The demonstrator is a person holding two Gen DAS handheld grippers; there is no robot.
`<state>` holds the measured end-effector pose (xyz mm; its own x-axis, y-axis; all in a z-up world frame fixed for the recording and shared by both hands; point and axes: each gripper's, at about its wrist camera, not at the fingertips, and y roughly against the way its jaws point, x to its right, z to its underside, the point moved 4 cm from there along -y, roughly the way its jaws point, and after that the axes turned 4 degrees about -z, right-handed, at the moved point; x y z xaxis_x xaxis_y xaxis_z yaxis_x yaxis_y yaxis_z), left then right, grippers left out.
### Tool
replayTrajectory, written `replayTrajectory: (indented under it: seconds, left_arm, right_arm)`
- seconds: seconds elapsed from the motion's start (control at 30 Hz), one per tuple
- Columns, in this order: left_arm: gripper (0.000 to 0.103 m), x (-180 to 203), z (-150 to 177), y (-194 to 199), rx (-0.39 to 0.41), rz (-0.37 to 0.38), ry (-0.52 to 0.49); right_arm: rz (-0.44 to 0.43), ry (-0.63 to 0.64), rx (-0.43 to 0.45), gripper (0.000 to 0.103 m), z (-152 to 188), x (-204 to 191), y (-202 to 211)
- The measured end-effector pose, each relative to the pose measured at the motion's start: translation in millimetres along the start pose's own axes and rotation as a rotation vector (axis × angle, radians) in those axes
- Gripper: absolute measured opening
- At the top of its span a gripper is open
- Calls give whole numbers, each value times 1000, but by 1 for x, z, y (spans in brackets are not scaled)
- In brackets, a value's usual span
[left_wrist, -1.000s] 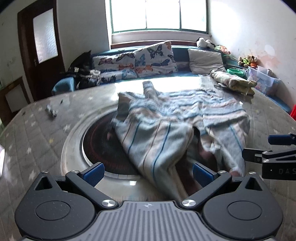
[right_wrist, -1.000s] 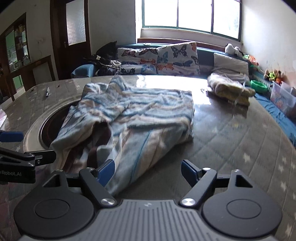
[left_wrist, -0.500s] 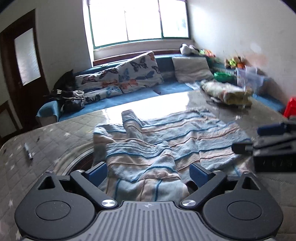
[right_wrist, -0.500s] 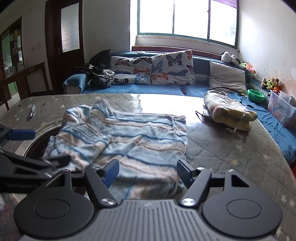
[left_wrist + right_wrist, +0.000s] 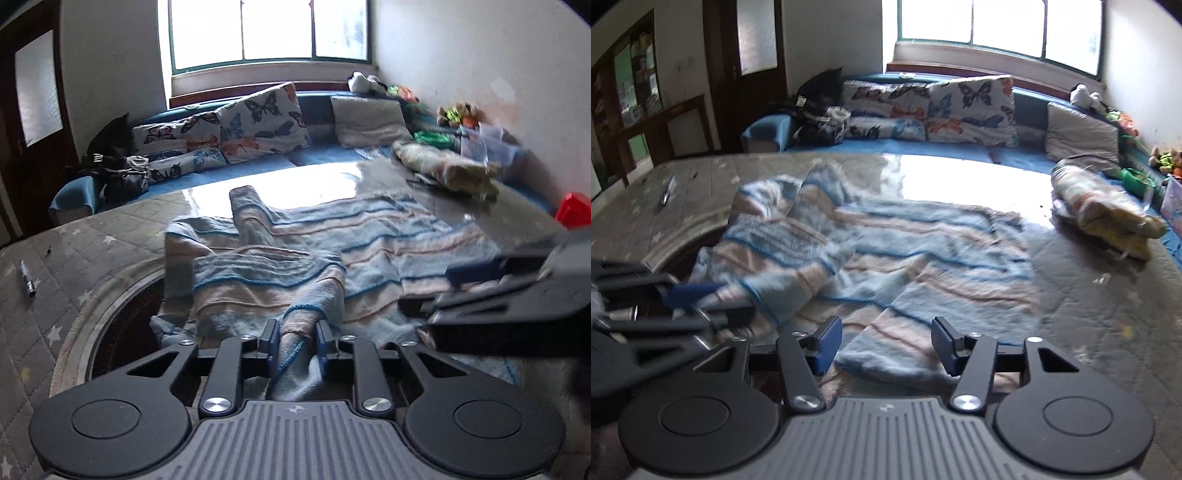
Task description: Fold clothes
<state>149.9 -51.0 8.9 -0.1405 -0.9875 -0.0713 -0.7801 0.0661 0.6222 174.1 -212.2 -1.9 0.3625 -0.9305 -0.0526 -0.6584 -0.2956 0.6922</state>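
A blue, pink and cream striped garment [image 5: 369, 243] lies spread on the grey quilted table, partly folded over itself; it also shows in the right wrist view [image 5: 923, 254]. My left gripper [image 5: 295, 341] is shut on a bunched near edge of the garment, with cloth pinched between its blue pads. My right gripper [image 5: 886, 345] is open, its fingers standing either side of the garment's near hem. The right gripper appears blurred at the right of the left wrist view [image 5: 498, 295]. The left gripper appears blurred at the left of the right wrist view [image 5: 665, 306].
A round dark inset [image 5: 122, 325] with a metal ring sits in the table under the garment's left side. A folded bundle of clothes [image 5: 1104, 206] lies at the far right. A pen [image 5: 27, 282] lies on the left. A blue sofa with butterfly cushions [image 5: 931, 107] runs behind.
My left gripper has closed on the garment's near edge. The right gripper has moved lower and nearer the hem and stays open.
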Motion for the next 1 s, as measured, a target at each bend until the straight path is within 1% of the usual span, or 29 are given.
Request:
replayTrajectory:
  seconds: [0.13, 0.17, 0.2, 0.27, 0.3, 0.33, 0.5, 0.63, 0.7, 0.87, 0.93, 0.97, 1.0]
  left_arm:
    - [17, -10, 0, 7, 15, -10, 36]
    - [16, -12, 0, 9, 20, -12, 45]
    - [16, -15, 0, 13, 28, -16, 58]
    - [15, -21, 0, 20, 42, -24, 86]
    - [15, -25, 0, 24, 50, -26, 101]
    - [15, -29, 0, 28, 58, -29, 114]
    - [14, -51, 7, 49, 83, -62, 179]
    - [13, -67, 20, 65, 93, -91, 220]
    - [13, -76, 29, 74, 92, -99, 250]
    - [12, -98, 53, 89, 69, -129, 318]
    - [12, -105, 60, 91, 55, -128, 359]
    - [12, -108, 63, 92, 49, -128, 374]
    - [12, -110, 65, 93, 45, -131, 382]
  right_arm:
    - [35, 16, -10, 39, 6, -2, -11]
    - [42, 20, -6, 32, 7, -1, -10]
    - [43, 20, -3, 22, 7, 0, -8]
    - [28, -3, 5, 15, 7, 4, -3]
    - [21, -22, 11, 7, 6, 7, 2]
    - [18, -32, 18, 5, 7, 9, 5]
    - [59, -56, 57, 3, 9, 18, 27]
    - [56, -92, 77, 3, 12, 28, 41]
    - [69, -105, 85, 8, 13, 34, 45]
    - [75, -146, 86, 9, 15, 49, 45]
    - [59, -141, 91, 9, 11, 46, 45]
    - [48, -126, 94, 11, 8, 39, 44]
    - [39, -114, 94, 16, 6, 34, 42]
